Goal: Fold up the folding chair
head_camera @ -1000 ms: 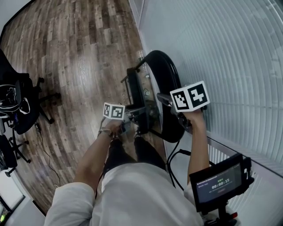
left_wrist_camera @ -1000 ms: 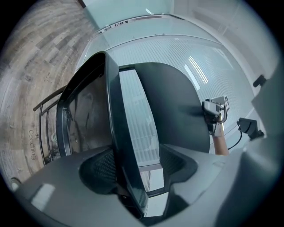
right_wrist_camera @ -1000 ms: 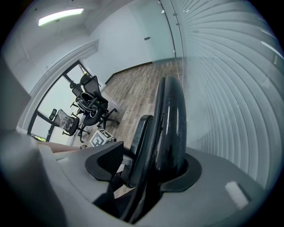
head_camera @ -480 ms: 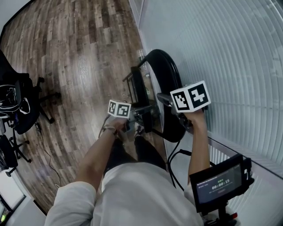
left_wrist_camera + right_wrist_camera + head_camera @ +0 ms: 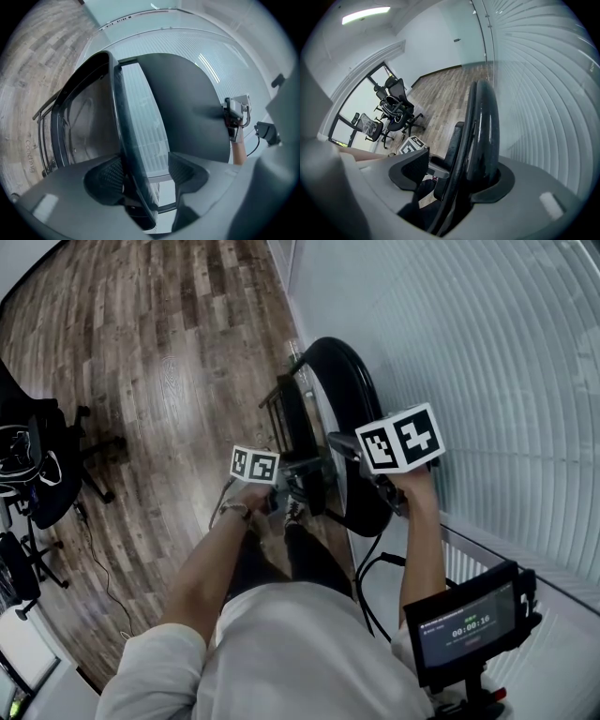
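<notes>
The left gripper (image 5: 146, 172), jaws apart round seat rim (image 5: 117, 117), has moved toward 3 o'clock; right gripper (image 5: 450, 176) jaws opening round backrest (image 5: 485, 122); folding chair (image 5: 361, 399) seems almost shut.

A timer reading 00:00:16 is shown on the small screen (image 5: 466, 627) at the lower right of the head view, while its smaller lines cannot be read.
</notes>
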Available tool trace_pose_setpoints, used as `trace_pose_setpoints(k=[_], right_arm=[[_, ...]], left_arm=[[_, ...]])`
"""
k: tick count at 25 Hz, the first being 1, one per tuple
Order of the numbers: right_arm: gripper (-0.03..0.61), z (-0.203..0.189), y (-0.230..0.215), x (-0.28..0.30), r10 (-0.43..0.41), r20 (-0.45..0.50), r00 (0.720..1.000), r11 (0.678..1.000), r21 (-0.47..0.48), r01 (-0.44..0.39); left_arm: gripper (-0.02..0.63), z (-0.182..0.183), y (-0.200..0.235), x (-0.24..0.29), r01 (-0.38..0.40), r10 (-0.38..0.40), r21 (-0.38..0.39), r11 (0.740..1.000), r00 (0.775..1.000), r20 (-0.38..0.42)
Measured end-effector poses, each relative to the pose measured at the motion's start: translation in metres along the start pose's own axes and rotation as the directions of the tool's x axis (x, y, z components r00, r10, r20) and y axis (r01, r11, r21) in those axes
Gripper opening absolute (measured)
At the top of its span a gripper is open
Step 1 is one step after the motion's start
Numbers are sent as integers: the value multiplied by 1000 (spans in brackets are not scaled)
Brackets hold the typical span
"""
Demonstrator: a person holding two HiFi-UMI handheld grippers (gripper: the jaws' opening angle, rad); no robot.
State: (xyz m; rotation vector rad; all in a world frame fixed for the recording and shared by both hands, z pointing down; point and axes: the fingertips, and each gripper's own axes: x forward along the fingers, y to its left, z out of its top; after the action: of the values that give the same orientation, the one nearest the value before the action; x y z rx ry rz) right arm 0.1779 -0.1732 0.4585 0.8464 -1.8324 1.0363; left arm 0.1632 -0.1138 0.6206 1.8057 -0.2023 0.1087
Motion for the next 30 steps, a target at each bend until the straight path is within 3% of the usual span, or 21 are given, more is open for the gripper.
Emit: trace_pose_setpoints(k=[30], right_arm=[[281, -7, 7, -9, -25, -6, 1000, 1000, -10, 25]], left_arm=[[249, -5, -9, 23, 14, -12, 23, 1000, 997, -74]])
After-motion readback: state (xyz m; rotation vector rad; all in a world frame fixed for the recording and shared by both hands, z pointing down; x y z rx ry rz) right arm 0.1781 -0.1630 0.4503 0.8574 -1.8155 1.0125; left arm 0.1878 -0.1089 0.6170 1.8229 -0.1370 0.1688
